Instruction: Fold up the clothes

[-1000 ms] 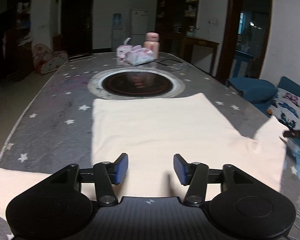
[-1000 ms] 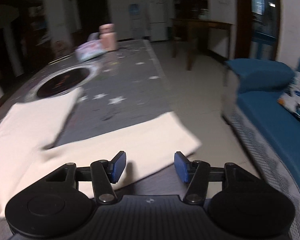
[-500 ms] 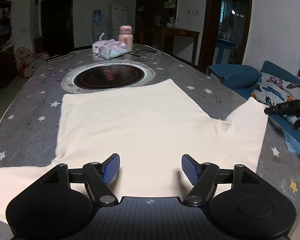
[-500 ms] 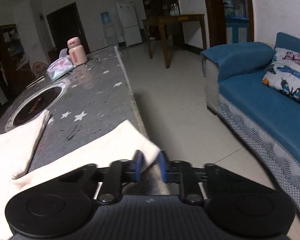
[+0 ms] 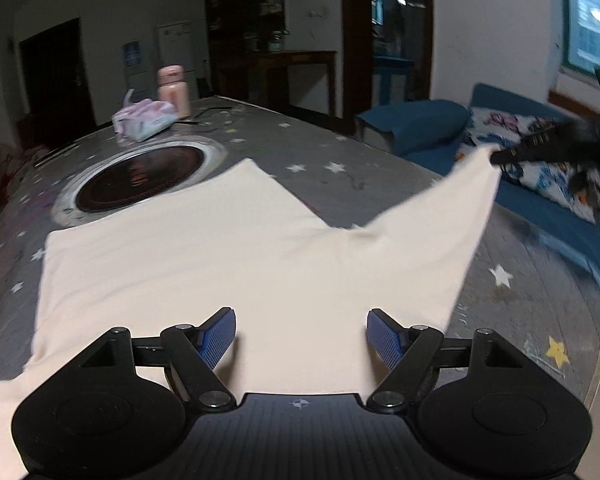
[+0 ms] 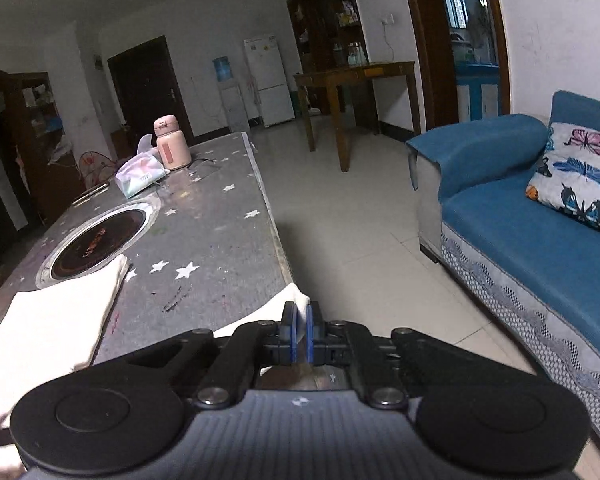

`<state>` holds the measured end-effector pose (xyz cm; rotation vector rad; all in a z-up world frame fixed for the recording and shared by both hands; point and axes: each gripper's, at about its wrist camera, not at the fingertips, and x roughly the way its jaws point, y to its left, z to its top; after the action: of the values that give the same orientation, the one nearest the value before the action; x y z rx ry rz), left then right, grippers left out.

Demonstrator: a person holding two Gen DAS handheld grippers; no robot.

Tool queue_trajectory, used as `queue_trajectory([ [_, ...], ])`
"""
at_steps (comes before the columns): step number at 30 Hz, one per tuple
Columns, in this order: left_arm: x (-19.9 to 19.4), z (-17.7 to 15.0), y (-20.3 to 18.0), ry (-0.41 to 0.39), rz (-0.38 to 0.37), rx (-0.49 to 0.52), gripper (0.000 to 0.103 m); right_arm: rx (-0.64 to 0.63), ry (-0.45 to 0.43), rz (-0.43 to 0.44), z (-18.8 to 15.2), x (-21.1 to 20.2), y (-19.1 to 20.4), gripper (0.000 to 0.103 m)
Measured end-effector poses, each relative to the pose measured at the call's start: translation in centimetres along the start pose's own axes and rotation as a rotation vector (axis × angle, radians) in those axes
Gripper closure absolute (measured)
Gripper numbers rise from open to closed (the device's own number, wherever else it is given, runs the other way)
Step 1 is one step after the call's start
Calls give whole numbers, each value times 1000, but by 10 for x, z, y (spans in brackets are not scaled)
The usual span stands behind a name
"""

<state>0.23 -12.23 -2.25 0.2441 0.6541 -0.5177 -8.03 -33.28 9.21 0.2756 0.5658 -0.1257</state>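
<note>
Right wrist: right tongs clenched on cream shirt sleeve; left tongs released above it.

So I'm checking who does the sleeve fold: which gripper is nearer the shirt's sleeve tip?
Right. The right gripper is clamped on the sleeve tip; the left gripper hovers open over the shirt's body.

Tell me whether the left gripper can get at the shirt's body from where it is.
Probably yes. The left gripper is open and directly over the cream shirt, with nothing lying between. The right gripper pinches only the sleeve, off to the side.
</note>
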Motion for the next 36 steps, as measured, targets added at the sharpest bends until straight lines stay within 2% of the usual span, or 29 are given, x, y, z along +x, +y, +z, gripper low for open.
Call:
queue_trajectory([
  [3, 6, -1, -7, 9, -2, 17, 27, -2, -15, 23, 6, -8, 5, 99],
  [9, -8, 1, 11, -23, 20, -42, 25, -75, -62, 133, 31, -40, 39, 99],
  [15, -38, -11, 56, -62, 127, -119, 22, -159, -65, 311, 48, -55, 100, 99],
  [19, -56, -23, 87, -75, 199, -193, 22, -227, -33, 431, 46, -54, 149, 99],
  [26, -79, -42, 118, -106, 261, -282, 18, -347, 62, 578, 19, -31, 229, 99],
  [31, -83, -52, 122, -102, 263, -309, 17, -412, 148, 627, -8, -7, 274, 99],
  [36, -86, -58, 125, -101, 264, -327, 9, -462, 223, 648, -39, 10, 301, 98],
])
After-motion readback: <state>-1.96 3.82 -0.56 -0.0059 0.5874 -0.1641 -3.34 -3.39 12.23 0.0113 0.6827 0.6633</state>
